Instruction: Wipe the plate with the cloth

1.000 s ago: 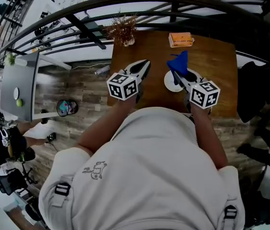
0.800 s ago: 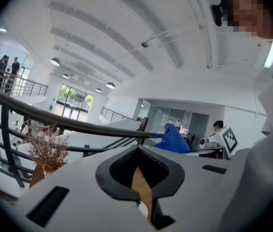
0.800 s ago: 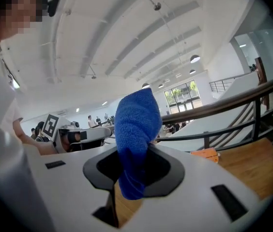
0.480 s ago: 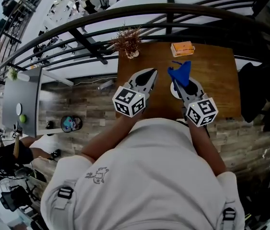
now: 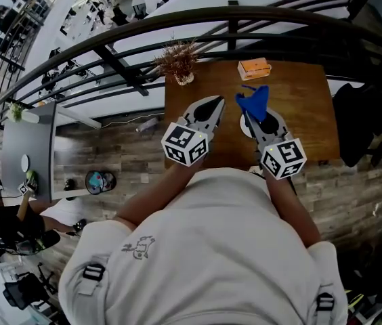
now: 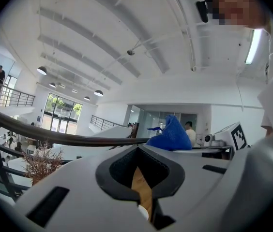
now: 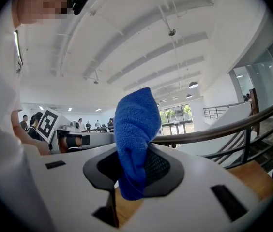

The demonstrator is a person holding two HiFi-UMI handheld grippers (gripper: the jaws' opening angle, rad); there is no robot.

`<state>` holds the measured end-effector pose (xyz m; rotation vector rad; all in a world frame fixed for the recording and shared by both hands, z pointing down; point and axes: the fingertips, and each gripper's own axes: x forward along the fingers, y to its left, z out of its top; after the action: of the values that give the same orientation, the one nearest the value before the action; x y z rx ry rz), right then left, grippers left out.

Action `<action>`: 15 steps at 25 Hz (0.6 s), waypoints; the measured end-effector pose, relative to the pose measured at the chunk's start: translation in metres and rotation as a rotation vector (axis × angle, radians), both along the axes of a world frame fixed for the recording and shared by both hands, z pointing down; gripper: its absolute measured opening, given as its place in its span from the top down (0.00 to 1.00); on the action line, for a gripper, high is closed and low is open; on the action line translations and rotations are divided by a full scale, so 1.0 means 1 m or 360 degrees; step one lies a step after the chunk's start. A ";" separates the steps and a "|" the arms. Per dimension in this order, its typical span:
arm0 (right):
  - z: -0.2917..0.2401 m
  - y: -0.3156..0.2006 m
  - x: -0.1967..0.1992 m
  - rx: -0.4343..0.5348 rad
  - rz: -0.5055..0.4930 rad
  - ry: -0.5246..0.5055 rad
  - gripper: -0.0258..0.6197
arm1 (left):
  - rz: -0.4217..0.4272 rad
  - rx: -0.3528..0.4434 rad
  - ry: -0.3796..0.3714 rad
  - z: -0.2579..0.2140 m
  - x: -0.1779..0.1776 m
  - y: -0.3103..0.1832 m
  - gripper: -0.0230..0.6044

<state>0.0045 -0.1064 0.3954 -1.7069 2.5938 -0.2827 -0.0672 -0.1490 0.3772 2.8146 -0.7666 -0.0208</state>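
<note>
The plate point(image 5: 246, 128) sits on the table point(image 5: 306, 107), toward the side nearest me. My right gripper point(image 5: 252, 118) is over it and covers most of it, so from the head view only a sliver of white rim shows beside the jaws.

That gripper is clamped on the cloth point(image 7: 134, 139). In the right gripper view the blue fabric is pinched between the jaws. A thick fold stands up above them and a shorter end hangs below, with bare wood behind it. From above, the cloth pokes out past the jaw tips toward the far side of the table. I cannot tell whether it touches the plate.

My left gripper point(image 5: 215, 103) is beside the right one, over bare wood to the left of the plate. Its jaws are together with nothing in them. In the left gripper view only a thin strip of table shows through the slit between them.

At the far edge of the table an orange box point(image 5: 254, 68) lies beyond the cloth. A dried plant point(image 5: 177, 59) stands at the far left corner. A dark railing point(image 5: 143, 26) curves past behind the table.
</note>
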 end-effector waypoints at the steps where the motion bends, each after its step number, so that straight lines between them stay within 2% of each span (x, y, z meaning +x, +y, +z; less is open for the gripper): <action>1: 0.000 0.000 0.000 -0.0003 0.0003 -0.0004 0.81 | 0.0006 0.0001 0.0000 0.001 0.001 0.001 0.95; 15: 0.002 -0.001 -0.001 0.0004 0.0024 -0.0003 0.81 | 0.0009 -0.0008 -0.0025 0.011 -0.001 -0.001 0.95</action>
<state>0.0039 -0.1074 0.3974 -1.7234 2.5778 -0.2804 -0.0683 -0.1499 0.3884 2.8156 -0.7612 0.0040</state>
